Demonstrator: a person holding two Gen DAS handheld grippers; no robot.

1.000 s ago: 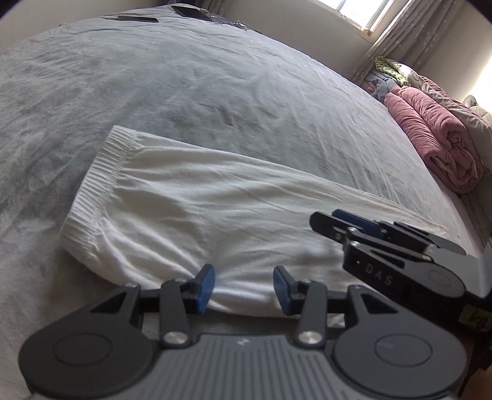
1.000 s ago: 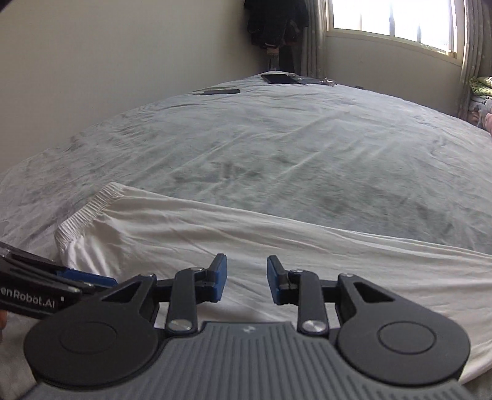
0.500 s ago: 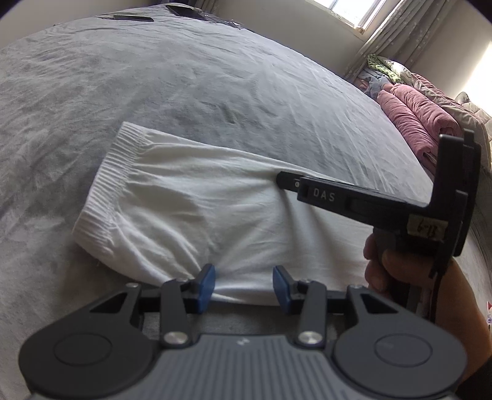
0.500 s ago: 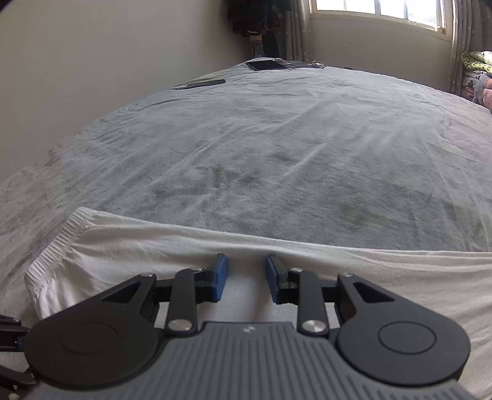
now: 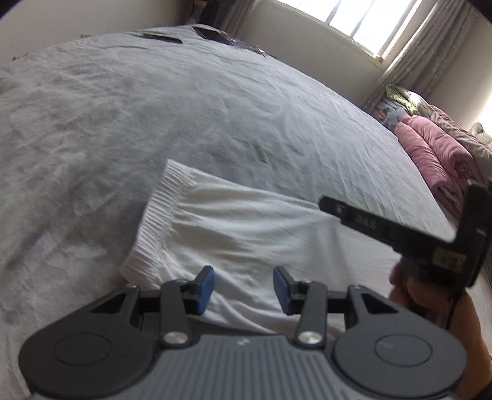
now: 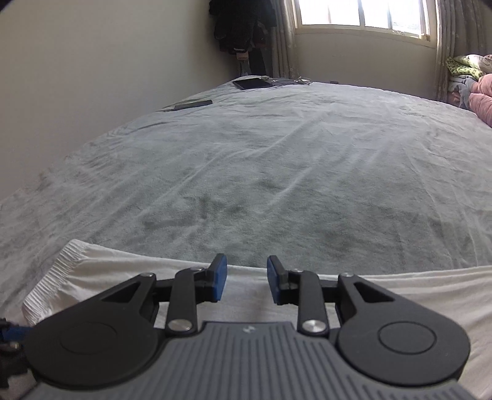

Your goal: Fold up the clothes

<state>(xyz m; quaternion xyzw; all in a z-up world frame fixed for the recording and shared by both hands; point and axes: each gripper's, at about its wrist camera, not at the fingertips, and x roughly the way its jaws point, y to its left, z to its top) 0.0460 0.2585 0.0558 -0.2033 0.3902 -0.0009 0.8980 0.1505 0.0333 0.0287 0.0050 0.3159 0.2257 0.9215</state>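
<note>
We have a white garment (image 5: pixel 246 237) lying flat on the grey bedspread (image 5: pixel 153 107), along the near edge of the bed, ribbed elastic band (image 5: pixel 153 221) at its left end. Looks like shorts or a folded trouser piece, can't tell which. Our left gripper (image 5: pixel 243 287) hangs over the garment's near edge beside the band, blue pads (image 5: pixel 204 290) apart, nothing between them, cloth only underneath. Our right gripper (image 6: pixel 247 278) sits over the garment's far hem toward the middle, pads apart with a narrower gap, nothing pinched; whether the tips touch cloth we can't tell. In the left wrist view the right gripper shows side-on at the right, held in a hand (image 5: pixel 430 304), hovering above the garment's right half. In the right wrist view a sliver of the left gripper's blue and black shows at the lower left edge. Far left corner of the bed: a dark tablet (image 6: pixel 252 83), a cable next to it, and a flat dark slab (image 6: pixel 192 104) nearer the left edge, all well apart from the garment. Right edge of the bed: rolled pink bedding (image 5: pixel 436 154) with patterned fabrics piled behind it. Window (image 6: pixel 359 14) with curtains on the far wall, dark clothing (image 6: pixel 240 27) hanging in the far corner. Left wrist view is motion-blurred, so fine detail there is soft.
</note>
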